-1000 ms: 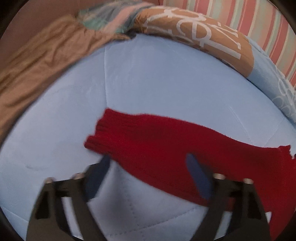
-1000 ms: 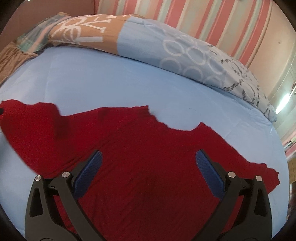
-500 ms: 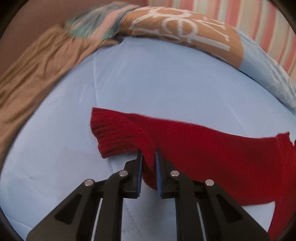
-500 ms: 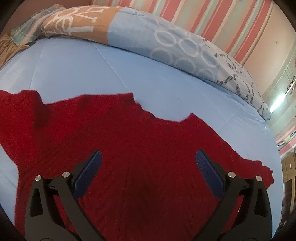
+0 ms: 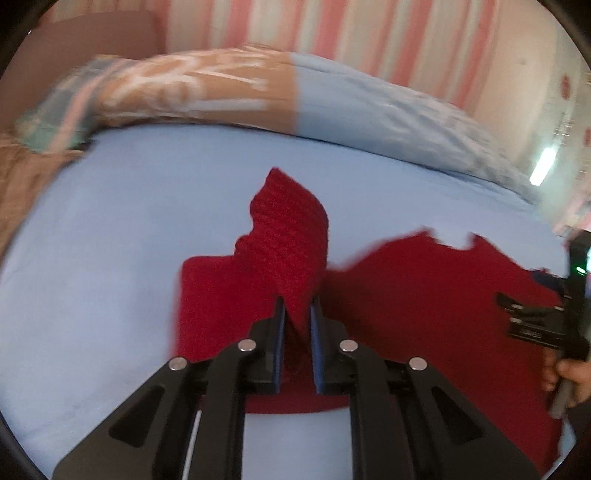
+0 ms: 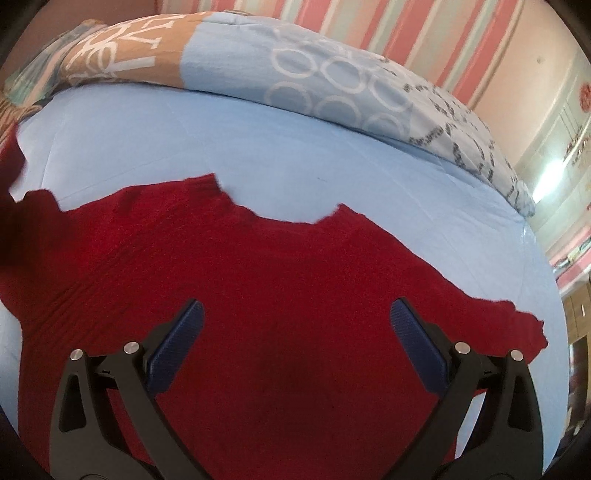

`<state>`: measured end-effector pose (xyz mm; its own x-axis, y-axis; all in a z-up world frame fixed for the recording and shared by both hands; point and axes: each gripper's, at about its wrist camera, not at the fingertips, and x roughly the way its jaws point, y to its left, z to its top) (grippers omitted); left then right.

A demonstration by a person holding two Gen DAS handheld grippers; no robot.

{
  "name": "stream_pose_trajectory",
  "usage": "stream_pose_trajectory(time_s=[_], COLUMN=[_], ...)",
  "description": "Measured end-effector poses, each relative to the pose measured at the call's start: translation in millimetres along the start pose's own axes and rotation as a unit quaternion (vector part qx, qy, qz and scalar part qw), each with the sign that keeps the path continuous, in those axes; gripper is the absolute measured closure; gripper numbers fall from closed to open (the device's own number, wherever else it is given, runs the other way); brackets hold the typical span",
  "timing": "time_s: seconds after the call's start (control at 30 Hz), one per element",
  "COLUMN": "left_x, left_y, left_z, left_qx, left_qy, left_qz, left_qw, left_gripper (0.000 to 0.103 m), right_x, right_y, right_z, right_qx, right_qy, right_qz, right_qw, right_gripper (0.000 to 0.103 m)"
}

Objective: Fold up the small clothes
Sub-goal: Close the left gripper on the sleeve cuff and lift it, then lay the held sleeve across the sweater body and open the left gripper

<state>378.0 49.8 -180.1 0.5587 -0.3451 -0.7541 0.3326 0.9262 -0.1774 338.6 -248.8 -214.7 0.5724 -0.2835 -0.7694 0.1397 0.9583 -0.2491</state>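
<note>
Pinching the sleeve [image 5: 291,243] of the red knit sweater [image 6: 288,295], the left gripper [image 5: 297,314] has its blue pads clamped tight on the fabric. Sleeve end with ribbed cuff stands up above the jaws, lifted off the bed, folded inward toward the sweater body; left wrist view is motion-blurred.

Right gripper [image 6: 295,332] is spread wide, nothing between the pads, hovering over the sweater's torso. Contact with the knit can't be judged. In the left wrist view it shows at the right edge, with part of a person's hand [image 5: 569,376] on its handle.

Sweater lies mostly flat on the light blue bedsheet [image 6: 184,147], neckline toward the far side, other sleeve stretched out to the right near the mattress edge.

Folded quilt [image 6: 295,74] with tan, blue and ring-print panels runs along the far side of the bed, against a pink-striped wall [image 6: 406,29]. Brown fabric [image 5: 22,173] bunched at far left.
</note>
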Motion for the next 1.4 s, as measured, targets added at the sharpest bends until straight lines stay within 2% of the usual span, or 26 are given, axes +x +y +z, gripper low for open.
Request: stream_pose_trajectory(time_s=[0.13, 0.27, 0.33, 0.4, 0.43, 0.5, 0.57, 0.7, 0.87, 0.93, 1.03, 1.1, 1.17, 1.23, 1.3, 1.4], left_x=[23.6, 36.9, 46.7, 69.7, 78.8, 89.0, 94.2, 87.9, 70.0, 65.8, 56.3, 53.2, 52.2, 48.1, 44.6, 40.6], left_y=[-74.6, -140.2, -169.0, -189.6, -192.6, -194.9, -195.1, -192.5, -184.1, -176.9, -158.4, -153.5, -151.9, -149.6, -146.0, -138.8], left_z=[-7.5, -4.8, -9.7, -22.1, -28.7, -37.2, -43.8, -52.5, -58.9, -62.2, -69.8, -72.6, -74.9, -77.1, -75.4, -71.9], left_qx=[0.022, 0.028, 0.053, 0.091, 0.1, 0.115, 0.14, 0.144, 0.13, 0.128, 0.117, 0.114, 0.117, 0.116, 0.105, 0.086], left_qy=[0.016, 0.014, 0.02, 0.047, 0.062, 0.076, 0.078, 0.075, 0.065, 0.065, 0.069, 0.069, 0.069, 0.065, 0.061, 0.055], left_qz=[-0.056, -0.117, -0.114, -0.078, -0.069, -0.059, -0.04, -0.034, -0.029, -0.017, -0.008, -0.004, 0.008, 0.015, 0.013, 0.018], left_qw=[0.998, 0.9927, 0.9919, 0.9917, 0.9907, 0.9887, 0.9863, 0.9861, 0.989, 0.9895, 0.9908, 0.9911, 0.9907, 0.991, 0.9925, 0.9946], left_gripper=[0.091, 0.091, 0.09, 0.09, 0.09, 0.083, 0.069, 0.057, 0.053, 0.05, 0.05, 0.05, 0.05, 0.05, 0.05, 0.05], right_x=[1.7, 3.1, 7.5, 12.8, 15.0, 19.1, 23.6, 28.8, 23.2, 22.5, 18.7, 16.9, 17.9, 15.5, 9.2, 6.4], right_y=[-27.5, -63.9, -81.9, -96.2, -99.8, -106.0, -108.3, -101.4, -85.6, -80.3, -70.0, -62.4, -55.7, -54.7, -61.0, -58.2], right_z=[-4.6, -13.8, -17.4, -23.3, -26.0, -33.5, -40.7, -48.0, -46.0, -45.0, -46.6, -48.9, -49.0, -48.4, -45.7, -42.4], right_qx=[0.019, 0.034, 0.056, 0.067, 0.067, 0.068, 0.073, 0.073, 0.062, 0.063, 0.067, 0.076, 0.075, 0.086, 0.118, 0.13], right_qy=[0.009, 0.018, 0.031, 0.045, 0.05, 0.057, 0.065, 0.076, 0.071, 0.074, 0.079, 0.084, 0.092, 0.09, 0.081, 0.085], right_qz=[-0.003, -0.013, -0.002, 0.001, -0.005, -0.01, -0.005, 0.002, 0.028, 0.048, 0.085, 0.117, 0.129, 0.142, 0.169, 0.188], right_qw=[1.0, 0.999, 0.998, 0.997, 0.996, 0.996, 0.995, 0.994, 0.995, 0.994, 0.991, 0.987, 0.985, 0.982, 0.975, 0.97], right_gripper=[0.003, 0.003, 0.004, 0.004, 0.004, 0.004, 0.004, 0.005, 0.005, 0.006, 0.009, 0.015, 0.03, 0.037, 0.037, 0.037])
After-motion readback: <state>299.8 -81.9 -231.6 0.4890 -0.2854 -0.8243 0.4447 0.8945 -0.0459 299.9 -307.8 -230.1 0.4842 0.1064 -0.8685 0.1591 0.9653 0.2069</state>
